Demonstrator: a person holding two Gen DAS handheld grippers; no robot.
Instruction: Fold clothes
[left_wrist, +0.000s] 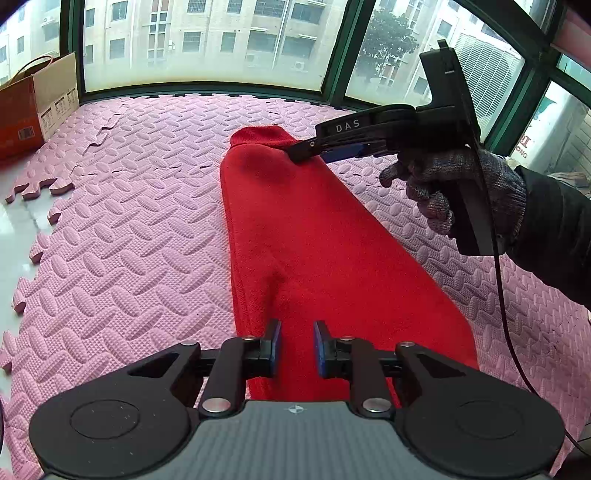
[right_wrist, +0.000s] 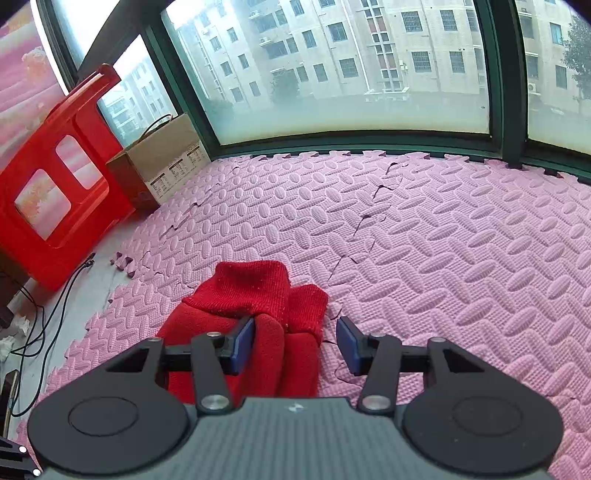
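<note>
A red knitted garment (left_wrist: 317, 251) lies folded into a long narrow strip on the pink foam mat (left_wrist: 129, 258). Its ribbed cuffs are at the far end. My left gripper (left_wrist: 297, 336) is open, its jaws a little apart over the near end of the strip. My right gripper (left_wrist: 306, 147) reaches in from the right at the far ribbed end. In the right wrist view my right gripper (right_wrist: 295, 339) is open, jaws wide, just above the ribbed cuffs (right_wrist: 258, 291) of the garment (right_wrist: 258, 354). It holds nothing.
A cardboard box (left_wrist: 40, 107) stands at the mat's back left, also in the right wrist view (right_wrist: 162, 162). A red plastic stool (right_wrist: 55, 177) stands beside it. Cables (right_wrist: 40, 317) lie on the bare floor to the left. Windows with green frames (right_wrist: 351, 140) close the far side.
</note>
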